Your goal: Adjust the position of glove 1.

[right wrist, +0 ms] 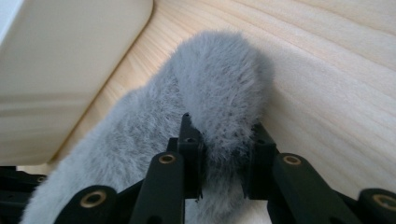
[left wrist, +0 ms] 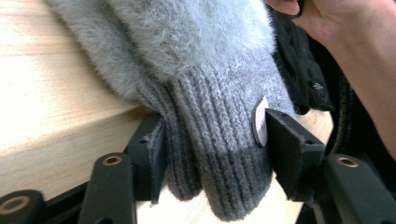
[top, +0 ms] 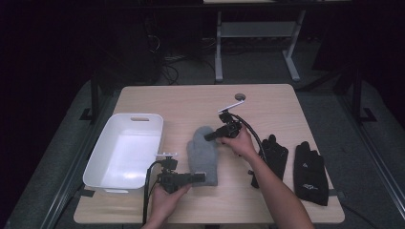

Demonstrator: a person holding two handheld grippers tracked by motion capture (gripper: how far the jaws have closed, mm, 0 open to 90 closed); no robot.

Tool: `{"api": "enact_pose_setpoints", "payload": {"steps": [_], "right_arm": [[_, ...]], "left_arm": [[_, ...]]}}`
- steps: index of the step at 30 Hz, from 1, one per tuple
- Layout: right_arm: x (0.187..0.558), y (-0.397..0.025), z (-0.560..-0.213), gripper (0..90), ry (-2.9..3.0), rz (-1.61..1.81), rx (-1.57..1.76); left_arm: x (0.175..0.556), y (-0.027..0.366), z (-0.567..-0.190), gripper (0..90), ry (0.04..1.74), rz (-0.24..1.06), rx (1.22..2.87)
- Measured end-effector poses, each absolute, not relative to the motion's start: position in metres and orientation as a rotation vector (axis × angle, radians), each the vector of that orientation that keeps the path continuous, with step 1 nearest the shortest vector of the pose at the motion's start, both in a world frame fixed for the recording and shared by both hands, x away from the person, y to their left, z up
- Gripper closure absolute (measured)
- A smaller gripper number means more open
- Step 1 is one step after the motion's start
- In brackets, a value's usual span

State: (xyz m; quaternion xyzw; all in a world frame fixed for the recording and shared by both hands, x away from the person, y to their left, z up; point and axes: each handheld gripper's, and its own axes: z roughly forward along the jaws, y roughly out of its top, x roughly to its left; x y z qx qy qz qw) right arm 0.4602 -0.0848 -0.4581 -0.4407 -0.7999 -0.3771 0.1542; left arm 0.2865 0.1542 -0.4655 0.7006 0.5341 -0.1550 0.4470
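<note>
A grey fuzzy mitten [top: 202, 155] lies in the middle of the wooden table [top: 267, 102], its ribbed cuff toward the person. My left gripper [top: 198, 177] comes in from the left and is shut on that cuff [left wrist: 219, 154], which bulges between its two jaws. My right gripper [top: 210, 136] reaches the mitten's far end from the right. It is shut on the mitten's fluffy tip [right wrist: 219, 88], pinching a fold of fur between its jaws. In the left gripper view, the person's right hand [left wrist: 345, 37] shows beyond the mitten.
A white plastic bin [top: 125, 148] stands at the table's left, close to the mitten [right wrist: 60, 60]. Two black gloves [top: 272, 157] [top: 311, 172] lie at the right, by the person's right forearm. A grey round grommet [top: 239, 97] sits near the far edge.
</note>
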Motion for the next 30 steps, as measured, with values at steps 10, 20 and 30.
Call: {"api": "enact_pose_setpoints", "payload": {"steps": [10,20,30], "right_arm": [[0.45,-0.109,-0.436,75.0,-2.253,-1.143,-1.311],[0.44,-0.128,-0.422,74.9,-2.162,-1.206,-1.382],[0.432,-0.138,-0.399,74.7,-2.131,-1.285,-1.393]], "left_arm": [[0.286,0.144,-0.459,45.8,1.276,-0.38,1.751],[0.285,0.137,-0.441,45.7,1.224,-0.357,1.781],[0.286,0.136,-0.417,45.2,1.177,-0.319,1.806]]}}
